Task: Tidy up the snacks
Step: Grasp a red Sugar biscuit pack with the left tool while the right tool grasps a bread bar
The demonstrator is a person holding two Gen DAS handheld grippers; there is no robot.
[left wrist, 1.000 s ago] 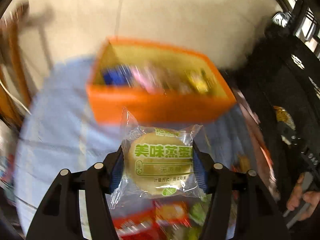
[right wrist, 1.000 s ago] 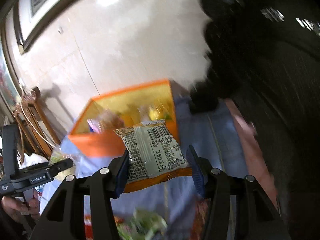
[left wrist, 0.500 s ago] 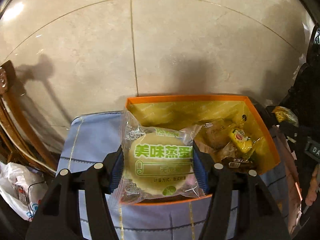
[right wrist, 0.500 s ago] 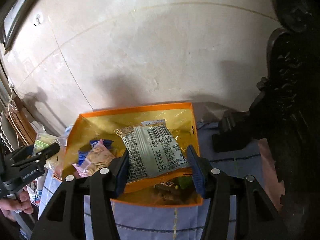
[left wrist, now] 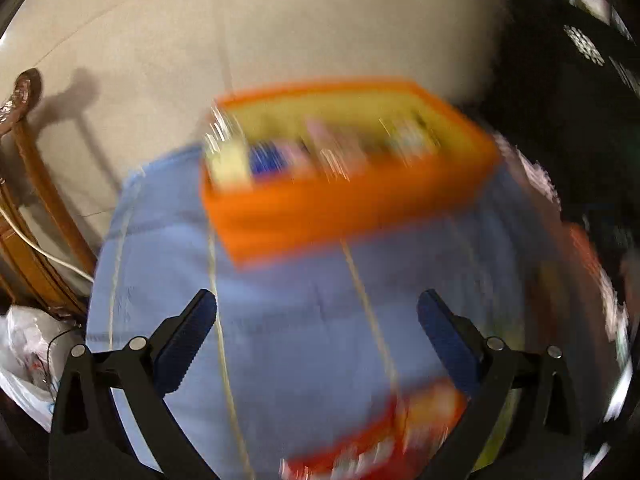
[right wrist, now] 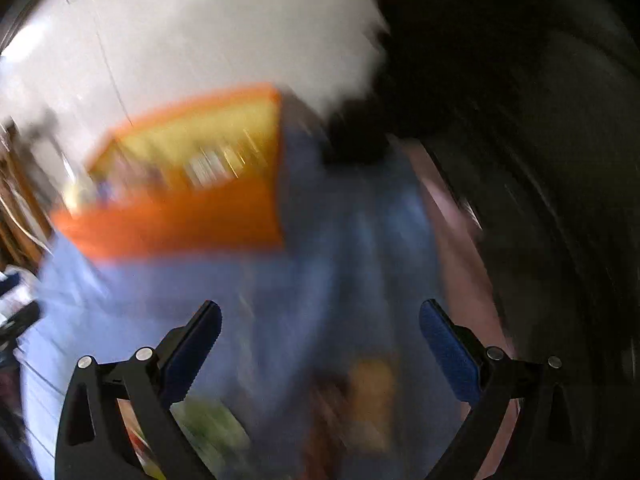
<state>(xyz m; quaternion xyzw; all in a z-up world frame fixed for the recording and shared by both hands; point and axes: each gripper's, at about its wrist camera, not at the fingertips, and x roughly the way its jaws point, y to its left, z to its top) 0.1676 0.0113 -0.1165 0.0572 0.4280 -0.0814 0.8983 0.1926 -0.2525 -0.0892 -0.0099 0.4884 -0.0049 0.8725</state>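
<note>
Both views are motion-blurred. An orange box [left wrist: 344, 208] with a yellow inside holds several snack packets and stands on a blue cloth [left wrist: 288, 328]. It also shows in the right wrist view [right wrist: 176, 208]. My left gripper [left wrist: 316, 340] is open and empty, back from the box over the cloth. My right gripper [right wrist: 320, 348] is open and empty, back from the box too. Loose snack packets lie near me: a red one [left wrist: 392, 436] in the left wrist view, a green one [right wrist: 212, 432] and a yellow one [right wrist: 372, 392] in the right wrist view.
A wooden chair frame [left wrist: 28, 208] and a white plastic bag [left wrist: 24, 352] are at the left of the table. A dark bulky shape [right wrist: 520, 120] fills the right side. A pale tiled floor [left wrist: 240, 40] lies beyond the table.
Both grippers have opened and dropped their packets into the orange box, then pulled back toward me. The steamed-cake packet and the barcode packet are no longer between the fingers.
</note>
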